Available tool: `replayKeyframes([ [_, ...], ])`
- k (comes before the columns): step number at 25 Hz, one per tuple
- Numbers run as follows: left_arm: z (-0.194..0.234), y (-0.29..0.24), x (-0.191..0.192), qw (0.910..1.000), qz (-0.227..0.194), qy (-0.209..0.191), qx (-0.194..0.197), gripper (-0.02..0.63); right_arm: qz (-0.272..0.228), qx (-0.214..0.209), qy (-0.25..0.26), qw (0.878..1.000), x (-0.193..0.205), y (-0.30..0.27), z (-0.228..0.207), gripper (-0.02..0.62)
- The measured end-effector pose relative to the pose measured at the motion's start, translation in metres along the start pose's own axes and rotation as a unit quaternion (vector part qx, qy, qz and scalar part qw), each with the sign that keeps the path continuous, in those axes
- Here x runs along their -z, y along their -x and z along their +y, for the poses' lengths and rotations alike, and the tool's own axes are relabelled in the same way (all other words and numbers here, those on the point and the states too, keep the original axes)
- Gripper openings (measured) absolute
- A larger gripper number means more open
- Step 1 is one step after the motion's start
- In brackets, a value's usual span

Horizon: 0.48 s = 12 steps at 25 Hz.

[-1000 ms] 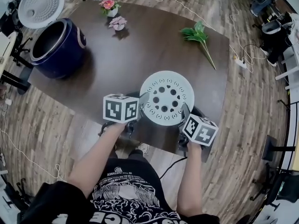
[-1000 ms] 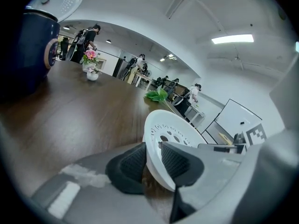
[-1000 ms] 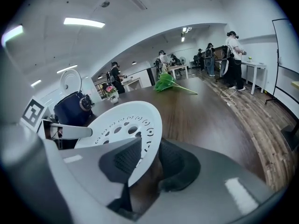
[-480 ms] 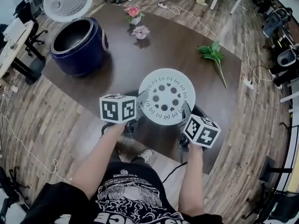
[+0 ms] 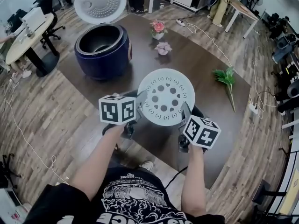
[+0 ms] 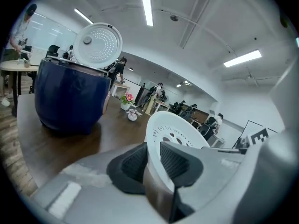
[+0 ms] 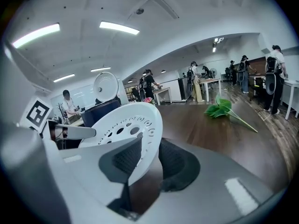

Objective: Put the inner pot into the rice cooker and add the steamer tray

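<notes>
A white round steamer tray (image 5: 166,97) with several holes hangs above the dark table (image 5: 201,64), held level between both grippers. My left gripper (image 5: 138,107) is shut on the tray's left rim, and its pads clamp the tray (image 6: 177,127) edge in the left gripper view. My right gripper (image 5: 185,116) is shut on the right rim, pads pinching the tray (image 7: 126,122). The navy rice cooker (image 5: 103,50) stands at the table's far left with its lid (image 5: 100,3) raised. A metal inner pot (image 5: 99,40) sits inside it. The cooker (image 6: 70,97) lies ahead left of the tray.
Two small flower pots (image 5: 159,28) (image 5: 163,47) stand at the table's far edge. A green leafy sprig (image 5: 226,78) lies at the right. A round side table (image 5: 25,43) and chairs stand left of the cooker. Cables run over the wooden floor.
Both grippers have lifted the tray and carried it toward the cooker. The cooker now sits nearer the middle of the head view. The grip on both rims is unchanged.
</notes>
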<state>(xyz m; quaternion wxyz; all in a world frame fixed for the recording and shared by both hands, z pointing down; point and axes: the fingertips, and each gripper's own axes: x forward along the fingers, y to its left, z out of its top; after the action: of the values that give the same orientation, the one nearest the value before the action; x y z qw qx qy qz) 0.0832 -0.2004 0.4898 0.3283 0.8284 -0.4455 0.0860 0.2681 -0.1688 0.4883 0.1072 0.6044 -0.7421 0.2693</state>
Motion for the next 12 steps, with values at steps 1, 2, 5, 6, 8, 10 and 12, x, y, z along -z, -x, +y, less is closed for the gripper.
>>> replayKeyframes([
  [1,0.004,0.005,-0.006,1.0000,-0.006,0.000,-0.002,0.094,-0.002,-0.004,0.004,1.000,-0.005,-0.003,0.007,0.117],
  [2,0.010,0.009,-0.012,0.9999,-0.011,0.001,-0.004,0.094,-0.004,-0.008,0.008,1.000,-0.010,-0.005,0.015,0.117],
  [5,0.028,0.023,-0.035,0.9997,-0.023,0.000,-0.008,0.094,-0.012,-0.016,0.017,1.000,-0.026,-0.016,0.044,0.117],
  [6,0.033,0.027,-0.043,0.9996,-0.026,-0.002,-0.007,0.094,-0.013,-0.017,0.019,1.000,-0.031,-0.020,0.052,0.117],
  [8,0.039,0.034,-0.055,0.9994,-0.034,-0.007,-0.006,0.094,-0.019,-0.019,0.024,0.999,-0.040,-0.023,0.063,0.117],
  [10,0.046,0.041,-0.071,0.9990,-0.042,-0.013,-0.003,0.093,-0.026,-0.022,0.028,0.999,-0.052,-0.027,0.077,0.118],
  [12,0.073,0.051,-0.102,0.9988,-0.046,-0.015,-0.001,0.094,-0.028,-0.021,0.033,0.999,-0.072,-0.045,0.109,0.117],
])
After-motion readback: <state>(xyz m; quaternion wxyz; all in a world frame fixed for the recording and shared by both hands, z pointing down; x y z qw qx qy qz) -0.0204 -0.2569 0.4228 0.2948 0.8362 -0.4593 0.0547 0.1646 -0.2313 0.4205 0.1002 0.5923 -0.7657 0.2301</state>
